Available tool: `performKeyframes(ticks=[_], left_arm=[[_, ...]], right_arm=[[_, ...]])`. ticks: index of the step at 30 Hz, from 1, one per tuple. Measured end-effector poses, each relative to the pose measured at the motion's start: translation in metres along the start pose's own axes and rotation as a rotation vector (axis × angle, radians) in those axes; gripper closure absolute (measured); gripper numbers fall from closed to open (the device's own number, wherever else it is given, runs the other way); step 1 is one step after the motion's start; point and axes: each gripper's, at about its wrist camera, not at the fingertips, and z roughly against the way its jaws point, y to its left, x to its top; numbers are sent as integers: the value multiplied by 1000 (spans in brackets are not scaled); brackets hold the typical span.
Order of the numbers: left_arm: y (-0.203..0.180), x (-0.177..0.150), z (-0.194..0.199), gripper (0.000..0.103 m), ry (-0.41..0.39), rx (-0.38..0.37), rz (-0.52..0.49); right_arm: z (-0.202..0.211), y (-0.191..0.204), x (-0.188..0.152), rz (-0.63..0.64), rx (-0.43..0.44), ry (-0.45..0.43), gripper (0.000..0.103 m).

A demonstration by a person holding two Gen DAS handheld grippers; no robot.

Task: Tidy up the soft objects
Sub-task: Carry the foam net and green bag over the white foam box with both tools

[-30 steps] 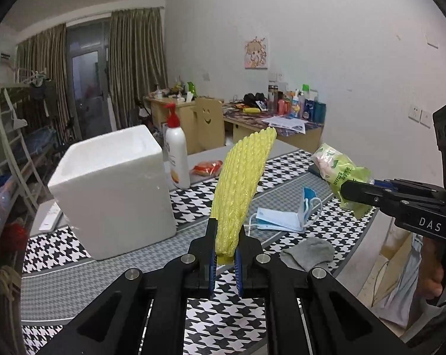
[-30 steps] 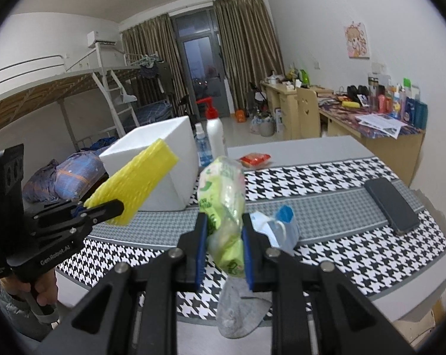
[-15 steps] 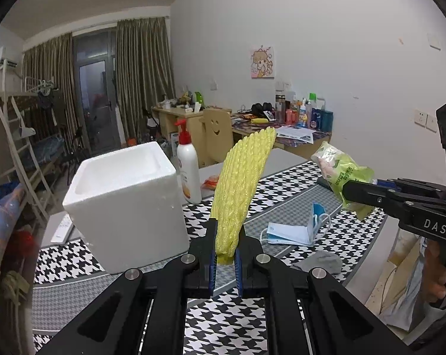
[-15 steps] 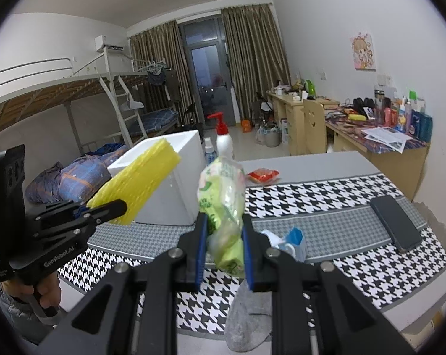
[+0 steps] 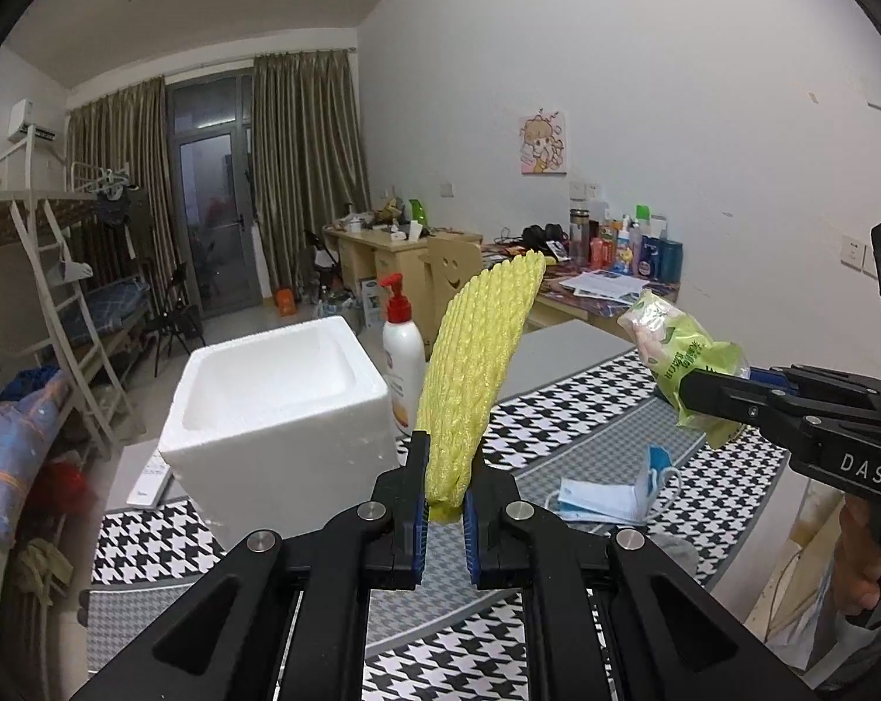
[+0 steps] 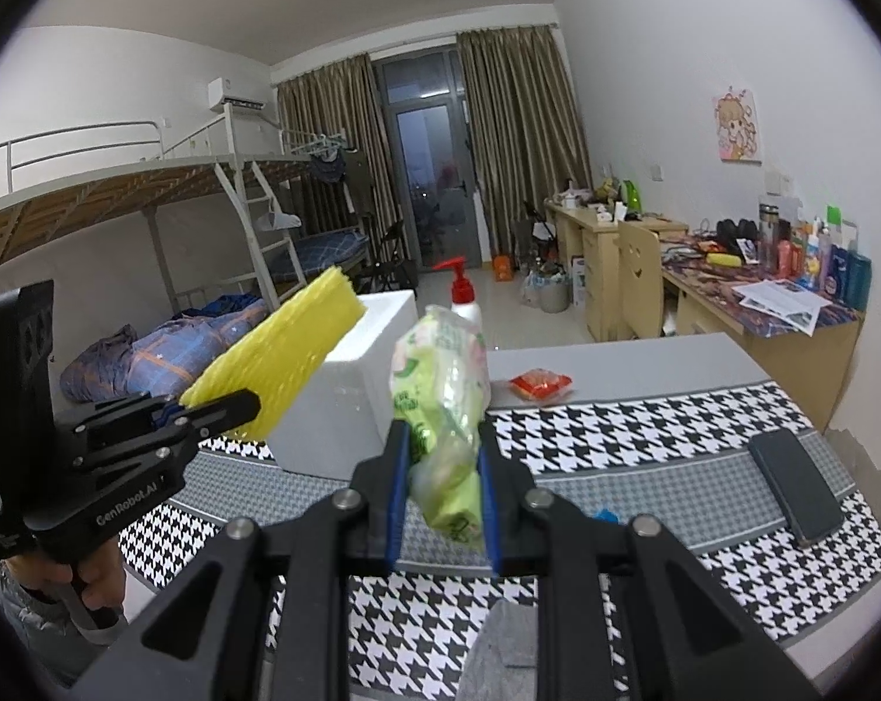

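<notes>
Foam netting (image 5: 475, 377), yellow and ribbed, stands up out of the left gripper (image 5: 444, 511), whose jaws are closed on its lower end so that the sleeve leans up and to the right above the desk (image 5: 586, 450). In the right wrist view the same left gripper (image 6: 218, 409) shows from the side, held in a hand (image 6: 99, 575) at the left edge, with the foam netting (image 6: 283, 368) slanting up toward the white foam box (image 6: 353, 409).

The right gripper (image 6: 440, 496) is closed on a green plastic pack (image 6: 440, 409), pinching it near its lower half; the pack rises upright between the blue-padded fingers (image 6: 396, 496). From the left wrist view this right gripper (image 5: 715, 403) reaches in from the right edge with the green plastic pack (image 5: 680, 356) held out over the desk, well above it.

On the houndstooth cloth (image 5: 557, 415) sits the white foam box (image 5: 277, 409), open at the top, with a white pump bottle (image 5: 402, 362) with a red top just behind its right corner. A blue face mask (image 5: 610, 496) lies on the cloth below the held pack, and a grey sock (image 6: 499, 654) lies at the desk's near edge, partly hidden by the right gripper. A small red packet (image 6: 540, 384) rests on the bare grey part of the desk beyond the cloth, and a dark phone (image 6: 794, 485) lies flat on the cloth toward the right. Both held items are in the air, apart from each other and from the box.
</notes>
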Motion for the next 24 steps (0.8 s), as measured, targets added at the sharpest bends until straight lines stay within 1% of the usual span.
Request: performKeyframes(ticks=[5, 12, 24], left_arm=[[4, 6, -3, 93, -8, 8, 10], [10, 18, -7, 93, -19, 39, 18], [20, 28, -17, 93, -32, 71, 32]], right_arm=[[-5, 3, 6, 7, 4, -4, 78], [-9, 5, 17, 10, 9, -17, 78], [-19, 11, 29, 26, 20, -29, 78]])
